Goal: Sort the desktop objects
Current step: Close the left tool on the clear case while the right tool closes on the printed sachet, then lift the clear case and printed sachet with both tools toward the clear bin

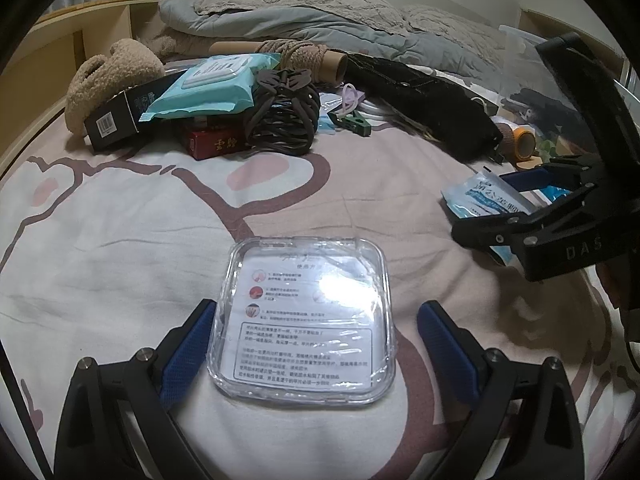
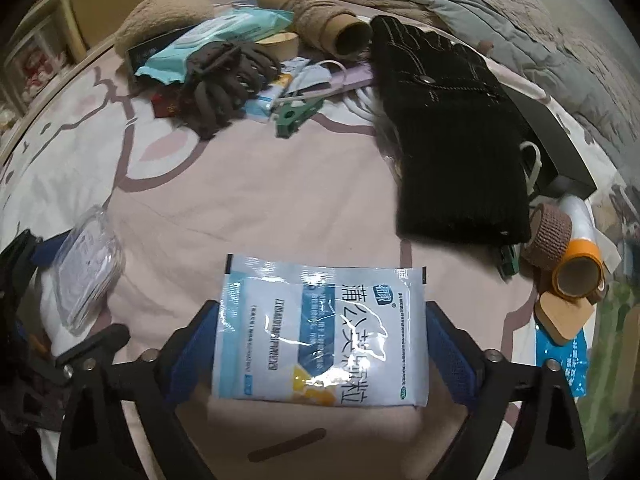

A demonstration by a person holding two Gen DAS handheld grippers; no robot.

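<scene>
Clear plastic case (image 1: 302, 322) with a printed insert lies flat on the pink-and-white sheet (image 1: 120, 240), lower centre of the left wrist view. Left gripper (image 1: 312, 344) straddles it: jaws apart, left blue pad right against the case's left edge, right pad standing clear of the right edge. Not clamped.

Right wrist view: white-and-blue sachet (image 2: 322, 330) lies flat at lower centre, between the fingers of the right gripper (image 2: 320, 354). Jaws wide, a blue pad at each side edge of the sachet; left pad looks to be touching, right pad just beside. Firm grip not evident. Sachet rests on the sheet, not lifted.

In the left wrist view the right gripper shows at the right edge, over the sachet. In the right wrist view the case shows at the left edge.

Clutter along the top of both views: teal wipes pack (image 1: 212, 84), brown hair claw (image 1: 280, 116), red box (image 1: 216, 142), green clip (image 2: 296, 114), black glove (image 2: 448, 128), cardboard tube (image 2: 344, 36), orange tape roll (image 2: 576, 274).
</scene>
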